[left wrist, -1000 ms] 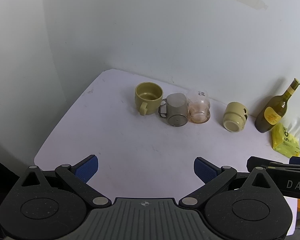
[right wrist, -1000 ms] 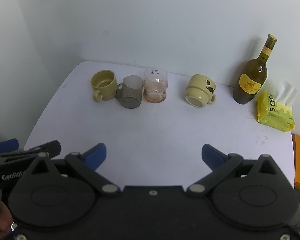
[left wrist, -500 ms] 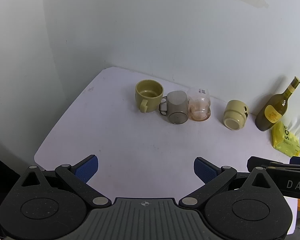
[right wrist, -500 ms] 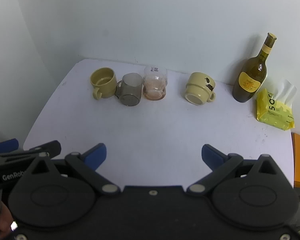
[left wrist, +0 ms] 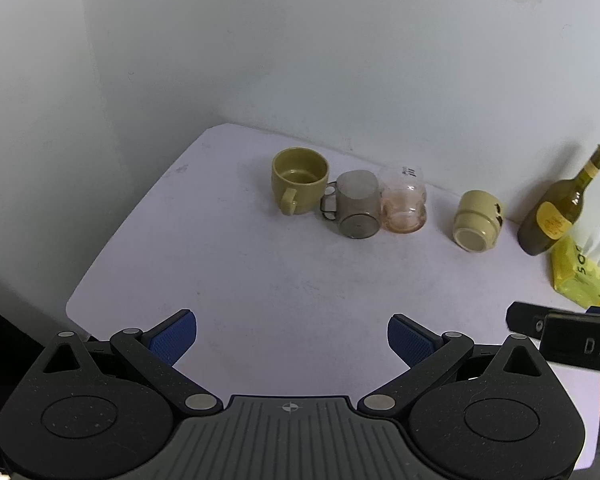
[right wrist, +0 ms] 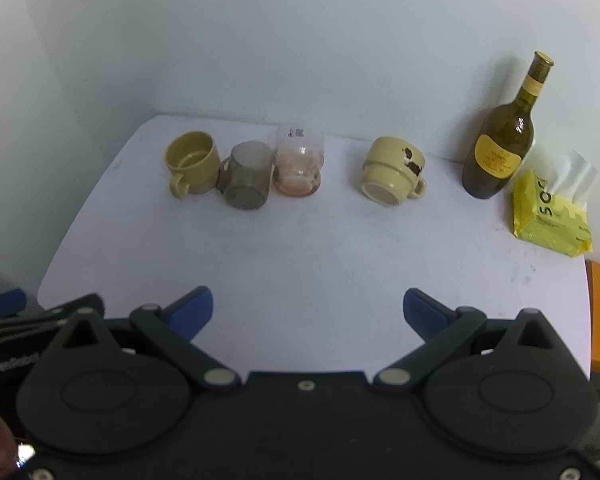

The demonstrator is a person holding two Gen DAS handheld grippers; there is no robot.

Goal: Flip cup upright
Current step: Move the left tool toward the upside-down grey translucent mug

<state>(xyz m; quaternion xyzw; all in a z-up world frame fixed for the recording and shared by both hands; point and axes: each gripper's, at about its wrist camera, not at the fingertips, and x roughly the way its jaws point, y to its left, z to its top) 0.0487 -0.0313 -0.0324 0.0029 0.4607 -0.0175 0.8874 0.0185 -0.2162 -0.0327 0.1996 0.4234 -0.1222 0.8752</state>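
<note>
The white table (right wrist: 300, 248) carries a row of vessels along its far side, and both grippers hang over its near edge, well apart from all of them. The left gripper (left wrist: 292, 336) has its jaws spread wide with nothing between them; the right gripper (right wrist: 308, 312) likewise stands spread and empty.

The step in hand looks like the approach. The cup to be righted is, I judge, the cream mug (right wrist: 392, 176), which lies on its side right of centre at the far side, its opening turned toward the near edge and its handle out to the right. The right gripper sits nearer in line with it, so that one seems the better choice. A good way in would be to go forward with the jaws kept spread, close across the round wall rather than the handle, and tip it about its base so the rim ends up on top. It may roll if nudged on one side only.

Largest of the containers is the wine bottle (right wrist: 500, 148), upright at the far right; its dark glass hides any contents. Beside it, nearer, lies a yellow tissue pack (right wrist: 548, 216) with white tissue sticking out. In the left group, the olive mug (right wrist: 192, 164) stands upright and looks empty. Touching it or just beside it, the grey translucent mug (right wrist: 246, 180) appears tipped over, as does the pink-tinted clear glass (right wrist: 298, 172) to its right; neither shows anything inside.
</note>
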